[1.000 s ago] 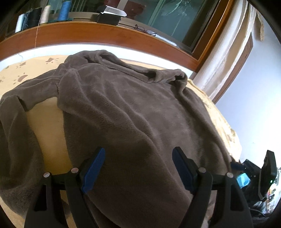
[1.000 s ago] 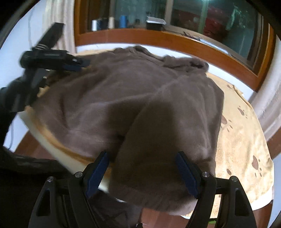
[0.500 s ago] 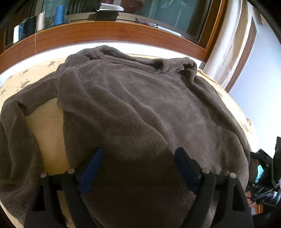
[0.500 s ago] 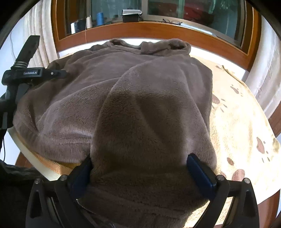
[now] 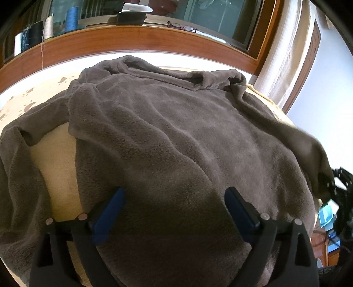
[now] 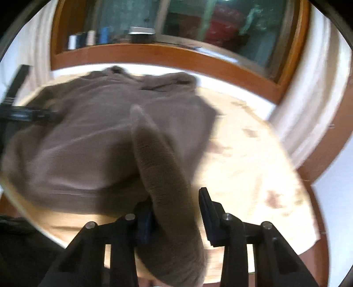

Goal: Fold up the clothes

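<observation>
A brown fleece sweater [image 5: 176, 132] lies spread on a beige paw-print cover [image 5: 57, 159], collar toward the window. My left gripper [image 5: 174, 209] hovers over its near hem; the jaws are opening and stand wide, with fabric under them and nothing pinched. In the right wrist view the sweater [image 6: 88, 143] is blurred. My right gripper [image 6: 174, 212] is closing on a sleeve [image 6: 158, 165], which is squeezed into a narrow raised ridge between the pads. The left gripper [image 6: 22, 112] shows at the far left there.
A wooden window sill [image 5: 110, 39] runs behind the cover, with thread spools [image 5: 71, 15], a dark box and glasses [image 5: 181, 26] on it. A curtain [image 5: 284, 55] hangs at the right. Beige cover [image 6: 253, 165] lies bare right of the sweater.
The right jaws, wide over the sleeve before, have closed in and bunched it into a ridge, lifting it. The left gripper has barely moved and its fingers stand slightly wider.
</observation>
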`<state>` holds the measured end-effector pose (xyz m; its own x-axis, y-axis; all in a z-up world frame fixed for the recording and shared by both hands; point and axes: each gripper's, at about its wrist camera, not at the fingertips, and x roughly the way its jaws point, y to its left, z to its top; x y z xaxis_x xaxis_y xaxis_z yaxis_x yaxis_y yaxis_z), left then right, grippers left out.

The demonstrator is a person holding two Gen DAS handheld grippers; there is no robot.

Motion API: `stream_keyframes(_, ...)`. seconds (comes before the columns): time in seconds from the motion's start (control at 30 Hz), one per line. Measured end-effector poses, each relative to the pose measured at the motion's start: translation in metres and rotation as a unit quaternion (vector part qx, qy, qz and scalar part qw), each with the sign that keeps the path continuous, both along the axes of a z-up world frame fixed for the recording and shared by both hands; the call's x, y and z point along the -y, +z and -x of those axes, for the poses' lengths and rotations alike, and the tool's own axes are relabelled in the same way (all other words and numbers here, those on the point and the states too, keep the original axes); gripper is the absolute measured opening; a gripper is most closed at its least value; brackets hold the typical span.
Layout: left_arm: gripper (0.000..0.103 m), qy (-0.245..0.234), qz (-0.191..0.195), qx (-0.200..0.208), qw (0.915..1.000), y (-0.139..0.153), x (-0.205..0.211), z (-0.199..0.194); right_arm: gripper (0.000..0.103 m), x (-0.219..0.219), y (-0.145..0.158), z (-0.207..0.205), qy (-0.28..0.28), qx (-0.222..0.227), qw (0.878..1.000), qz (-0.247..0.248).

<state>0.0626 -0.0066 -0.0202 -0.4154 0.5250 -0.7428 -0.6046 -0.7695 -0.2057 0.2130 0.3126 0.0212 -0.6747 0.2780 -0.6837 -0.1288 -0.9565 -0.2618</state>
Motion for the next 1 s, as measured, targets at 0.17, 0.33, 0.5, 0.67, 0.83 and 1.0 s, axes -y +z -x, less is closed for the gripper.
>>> stream_keyframes(0.17, 0.098, -0.002, 0.001, 0.001, 1.0, -0.001, 0.0, 0.0, 0.039, -0.069, -0.003, 0.002, -0.101, 0.0, 0.994, -0.044)
stream_keyframes(0.33, 0.1, -0.004, -0.001, 0.007, 1.0, -0.001, 0.0, 0.001, 0.042, -0.121, -0.012, 0.004, -0.155, 0.011, 0.987, -0.026)
stream_keyframes(0.5, 0.101, -0.003, -0.012, 0.02, 0.9997, 0.0, 0.002, 0.004, 0.069, -0.125, -0.005, 0.002, -0.136, -0.006, 0.989, 0.051)
stream_keyframes(0.67, 0.102, -0.003, -0.033, 0.038, 0.9987, 0.008, 0.007, 0.008, 0.087, -0.09, 0.016, 0.017, -0.062, -0.041, 0.992, 0.103)
stream_keyframes(0.83, 0.102, -0.002, -0.045, 0.033, 0.9984, 0.022, 0.01, 0.013, 0.087, -0.047, 0.04, 0.058, 0.01, -0.046, 0.995, 0.083)
stream_keyframes(1.0, 0.102, 0.0, -0.047, 0.019, 0.9987, 0.037, 0.01, 0.022, 0.087, -0.017, 0.05, 0.115, 0.069, -0.029, 0.995, 0.07)
